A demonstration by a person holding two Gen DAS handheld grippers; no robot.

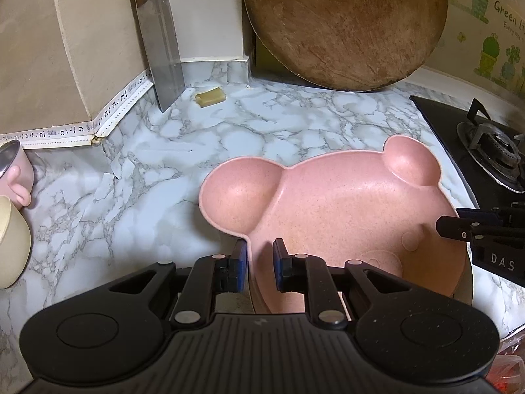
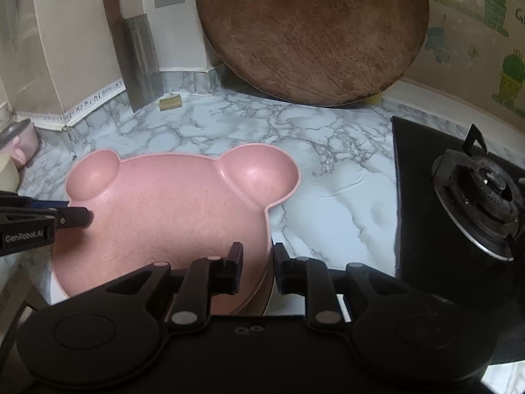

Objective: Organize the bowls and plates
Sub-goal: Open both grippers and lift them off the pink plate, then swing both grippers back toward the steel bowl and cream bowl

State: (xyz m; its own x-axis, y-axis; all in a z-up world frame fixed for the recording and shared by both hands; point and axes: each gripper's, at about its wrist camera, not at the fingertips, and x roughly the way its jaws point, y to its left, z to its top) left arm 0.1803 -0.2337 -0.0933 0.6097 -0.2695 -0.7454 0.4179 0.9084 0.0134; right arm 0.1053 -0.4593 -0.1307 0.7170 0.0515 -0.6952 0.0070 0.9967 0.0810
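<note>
Pink bear-shaped plate (image 1: 344, 210) sits on the marble counter (image 1: 157, 177), left of the stove (image 2: 459, 197), apparently atop another dish. Left gripper (image 1: 259, 252) straddles the plate's left rim, jaws narrow; contact cannot be confirmed. Right gripper (image 2: 257, 256) straddles the right rim, pads (image 2: 280, 262) standing clear, released. Chopping board (image 1: 344, 23) and cleaver (image 1: 164, 49) lean against the wall.

The left gripper (image 1: 257, 264) points downward, its fingers (image 1: 239, 264) set on either side of the plate (image 1: 334, 203) rim. The right gripper (image 2: 257, 267) also points down, fingers slightly apart around the rim.
</note>
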